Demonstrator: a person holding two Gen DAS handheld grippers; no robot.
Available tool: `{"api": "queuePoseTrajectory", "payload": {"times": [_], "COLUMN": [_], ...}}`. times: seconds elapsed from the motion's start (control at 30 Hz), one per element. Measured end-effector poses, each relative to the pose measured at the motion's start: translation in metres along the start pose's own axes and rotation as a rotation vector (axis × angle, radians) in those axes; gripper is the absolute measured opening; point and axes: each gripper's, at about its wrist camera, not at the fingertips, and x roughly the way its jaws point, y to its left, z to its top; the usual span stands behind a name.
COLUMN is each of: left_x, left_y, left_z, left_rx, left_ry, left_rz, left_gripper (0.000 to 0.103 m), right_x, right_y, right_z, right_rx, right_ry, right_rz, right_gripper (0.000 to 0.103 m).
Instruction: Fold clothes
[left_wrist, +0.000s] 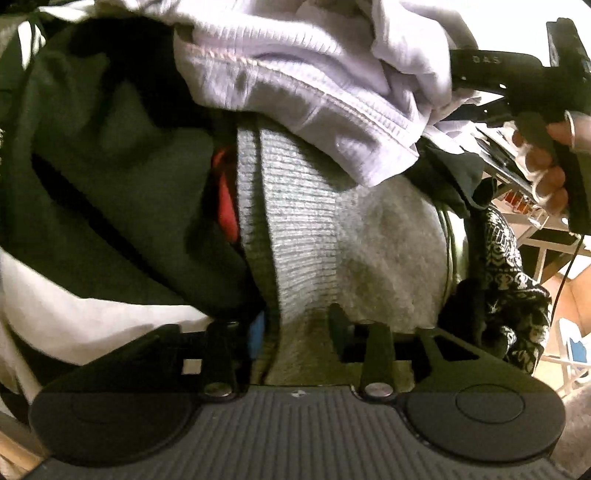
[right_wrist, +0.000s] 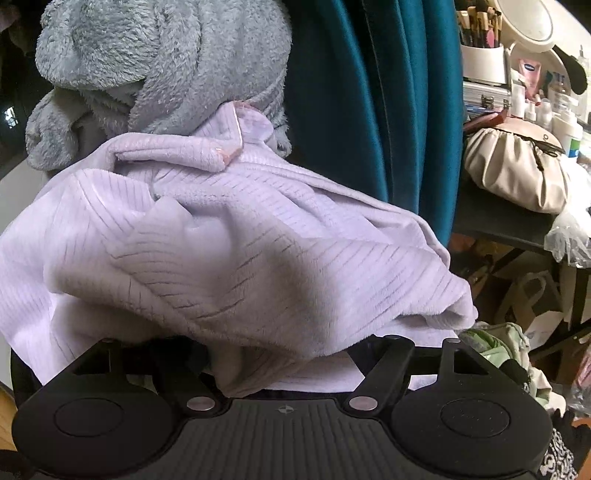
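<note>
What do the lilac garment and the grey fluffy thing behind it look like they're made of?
Lilac garment: probably a soft plush or velour knit, matte with a short nap, ribbed in fine lines, with a pink-trimmed edge. Grey fluffy thing: likely a long-pile fleece or faux fur, since its surface is shaggy and tufted. Fibre content can't be told by sight.

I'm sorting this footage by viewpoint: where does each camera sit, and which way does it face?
Left wrist: on the left tool, facing down into a pile with a grey knit garment and dark green cloth; the person's right hand shows on the right tool's handle.
Right wrist: on the right tool, facing a fluffy grey robe and teal curtain; its fingertips are hidden under cloth, no hand visible.
Shared: the lilac ribbed garment.
</note>
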Motion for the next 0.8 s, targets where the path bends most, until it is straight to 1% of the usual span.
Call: {"api": "queuePoseTrajectory", "payload": {"times": [0.03, 0.07, 0.17, 0.2, 0.27, 0.33, 0.37, 0.4, 0.43, 0.47, 0.53, 0.57, 0.63, 0.67, 0.73, 0.8], "left_x": [0.003, -0.001, -0.017, -0.023, -0.023, -0.014, -0.009, -0.003, 0.003, 0.007, 0.015, 0.019, 0.016, 0.013, 0.002, -0.018], "left_y": [0.0, -0.005, -0.029, -0.034, -0.034, -0.029, -0.027, -0.024, -0.022, -0.02, -0.019, -0.019, -0.02, -0.021, -0.033, -0.043], "left_z": [0.001, 0.0, -0.005, -0.007, -0.008, -0.006, -0.004, -0.003, -0.001, -0.001, -0.001, 0.0, 0.0, 0.0, 0.0, -0.001], "left_rx": [-0.007, 0.023, 0.144, 0.169, 0.171, 0.149, 0.131, 0.113, 0.094, 0.085, 0.073, 0.064, 0.062, 0.061, 0.108, 0.156], "left_ry": [0.014, 0.023, 0.046, 0.052, 0.053, 0.044, 0.045, 0.048, 0.051, 0.055, 0.064, 0.064, 0.042, 0.03, -0.003, -0.044], "left_rz": [-0.019, -0.046, -0.133, -0.153, -0.121, -0.067, -0.057, -0.052, -0.047, -0.043, -0.03, -0.027, -0.018, -0.013, 0.008, 0.008], "left_gripper": [0.011, 0.007, 0.006, 0.006, 0.007, 0.008, 0.012, 0.018, 0.021, 0.026, 0.028, 0.027, 0.007, 0.007, 0.007, 0.007], "right_x": [0.0, 0.0, -0.001, -0.001, -0.001, 0.0, 0.001, 0.002, 0.001, 0.001, -0.001, -0.002, -0.003, -0.003, -0.004, -0.004], "right_y": [0.0, 0.0, 0.0, 0.0, -0.001, -0.002, -0.002, -0.001, -0.001, -0.001, -0.001, -0.001, -0.002, -0.002, -0.003, -0.004], "right_z": [0.0, -0.001, -0.001, -0.001, -0.003, -0.005, -0.006, -0.007, -0.008, -0.008, -0.008, -0.009, -0.01, -0.011, -0.013, -0.014], "right_rx": [-0.001, -0.002, -0.01, -0.014, -0.011, -0.002, 0.003, 0.007, 0.008, 0.004, -0.005, -0.008, -0.01, -0.01, -0.012, -0.011], "right_ry": [0.002, 0.004, 0.006, 0.005, 0.003, 0.008, 0.011, 0.014, 0.015, 0.016, 0.017, 0.019, 0.021, 0.022, 0.024, 0.028], "right_rz": [-0.001, -0.003, -0.003, -0.002, 0.0, 0.002, 0.001, 0.001, 0.0, -0.001, -0.004, -0.005, -0.007, -0.007, -0.007, -0.004], "right_gripper": [0.07, 0.07, 0.07, 0.07, 0.07, 0.07, 0.07, 0.07, 0.07, 0.07, 0.07, 0.07, 0.07, 0.07, 0.07, 0.071]}}
